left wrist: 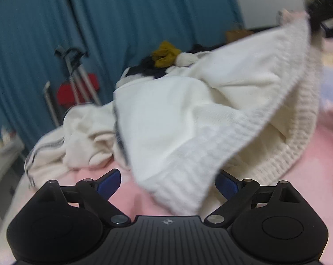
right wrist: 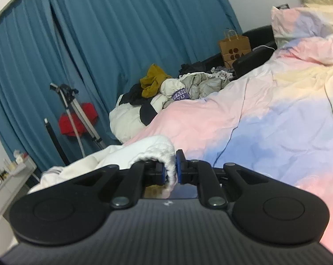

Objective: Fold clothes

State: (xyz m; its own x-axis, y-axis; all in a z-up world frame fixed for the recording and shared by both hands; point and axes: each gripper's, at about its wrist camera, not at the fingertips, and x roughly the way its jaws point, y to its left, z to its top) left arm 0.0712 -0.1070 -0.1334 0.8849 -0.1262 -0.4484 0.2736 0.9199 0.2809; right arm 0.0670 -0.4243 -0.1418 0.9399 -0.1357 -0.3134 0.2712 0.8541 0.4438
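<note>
A white knit sweater (left wrist: pixel 184 110) hangs stretched over the pink bedspread (left wrist: pixel 126 198) in the left wrist view. Its ribbed hem drops between the open jaws of my left gripper (left wrist: pixel 168 184), whose blue pads (left wrist: pixel 110 182) stand wide apart. My right gripper (left wrist: pixel 318 6) holds the sweater's far corner up at the top right, blurred. In the right wrist view my right gripper (right wrist: pixel 171 170) is shut on a ribbed edge of the sweater (right wrist: pixel 153 150). A cream striped garment (left wrist: pixel 62 145) lies crumpled to the left.
A pile of clothes (right wrist: pixel 166 88) with a mustard piece sits at the bed's far edge. A brown paper bag (right wrist: pixel 235 48) stands behind it. A tripod (right wrist: pixel 75 114) and a red item stand by the blue curtain (right wrist: pixel 100 44). Pillows (right wrist: pixel 310 17) lie at the right.
</note>
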